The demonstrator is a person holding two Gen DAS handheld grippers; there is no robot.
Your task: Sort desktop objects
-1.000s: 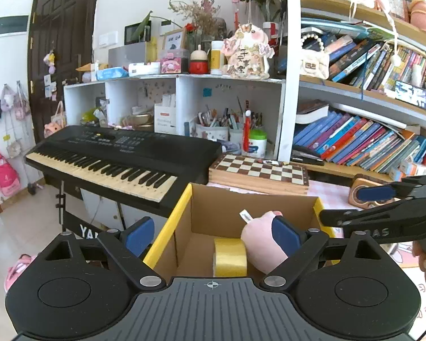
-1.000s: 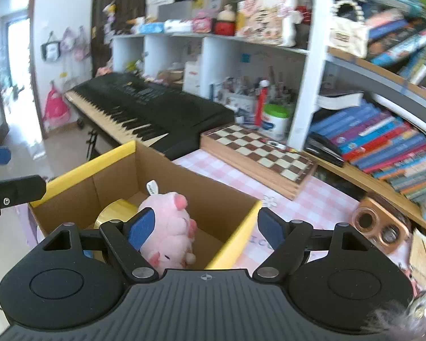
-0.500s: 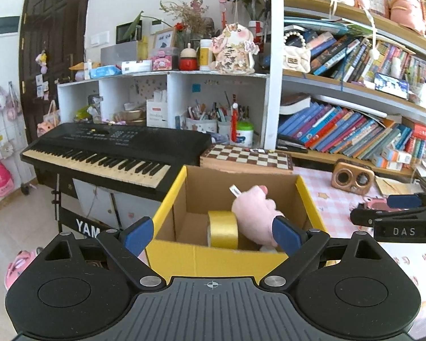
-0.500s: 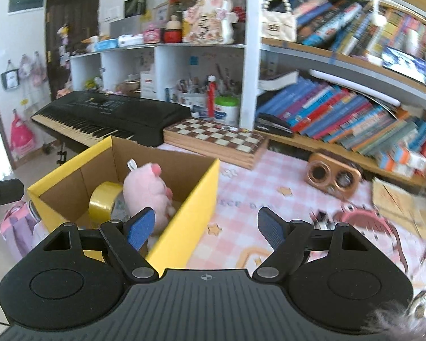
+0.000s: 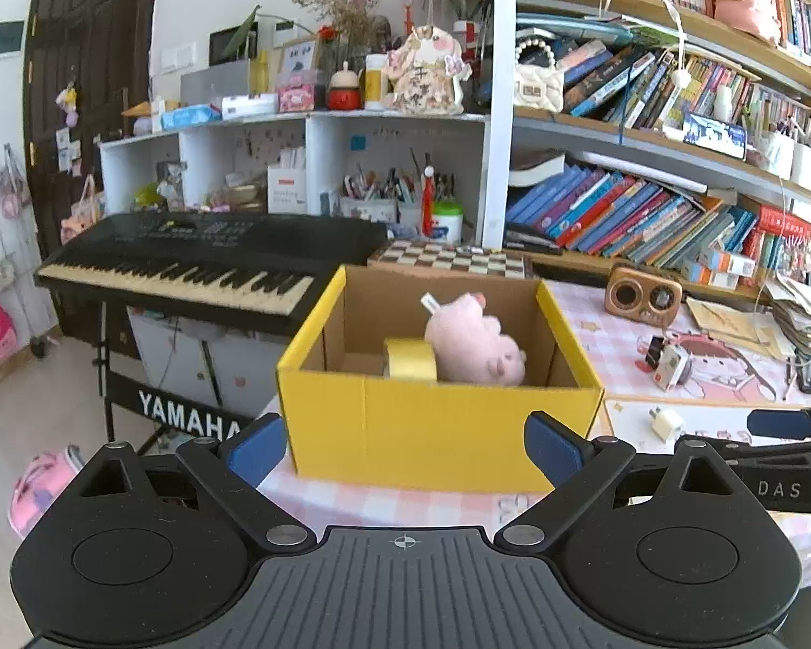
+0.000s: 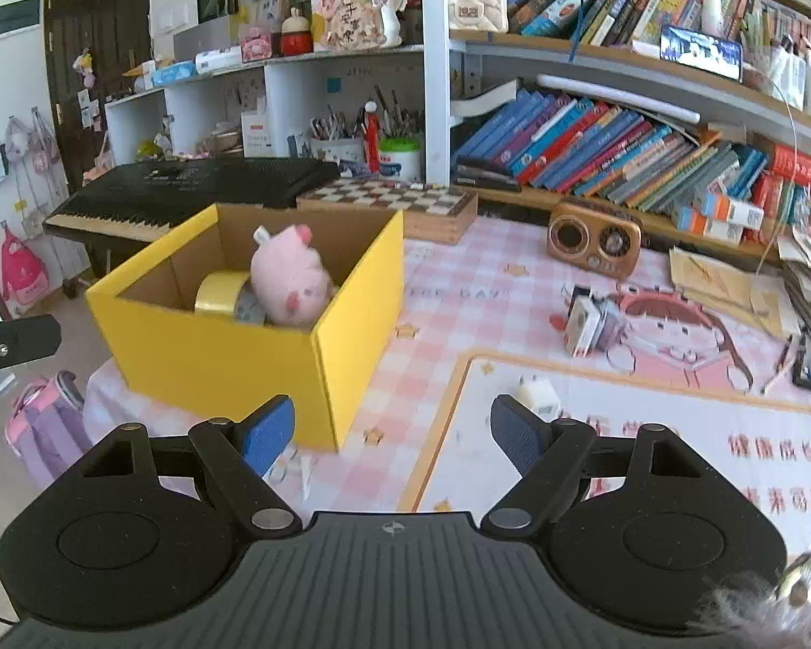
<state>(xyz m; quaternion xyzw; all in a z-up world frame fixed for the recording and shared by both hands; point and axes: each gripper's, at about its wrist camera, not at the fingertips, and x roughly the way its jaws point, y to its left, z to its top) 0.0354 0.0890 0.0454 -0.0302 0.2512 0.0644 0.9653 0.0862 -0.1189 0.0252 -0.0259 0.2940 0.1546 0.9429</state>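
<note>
A cluttered study is filling the background, with packed bookshelves [image 6: 649, 124] running behind a desk covered in a pink checked cloth [image 6: 459, 303]. A yellow box [image 5: 438, 422] is sitting right in front of the left gripper [image 5: 405, 449], whose jaws are standing wide apart and holding nothing. Inside the box a pink plush toy [image 5: 476, 340] is lying against a roll of yellow tape [image 5: 410, 359].

The right gripper [image 6: 392, 432] is also hanging empty with its fingers spread, the box off to its front left. Judging by this, two things are already sorted and the hands are sitting between picks.

A small white plug [image 6: 538, 395] is lying just ahead of the right gripper's right finger, the nearest loose thing, so it is probably next: that calls for lowering over it and closing on a small, light block lying on the printed mat [image 6: 649, 432]. Farther ahead, a small white box [image 6: 584, 322] is lying on its side, and a wooden speaker [image 6: 595, 238] is standing beyond it. A chessboard [image 6: 394, 203] and a keyboard [image 5: 200, 265] are sitting behind the box. Nothing is blocking the way to the plug.
</note>
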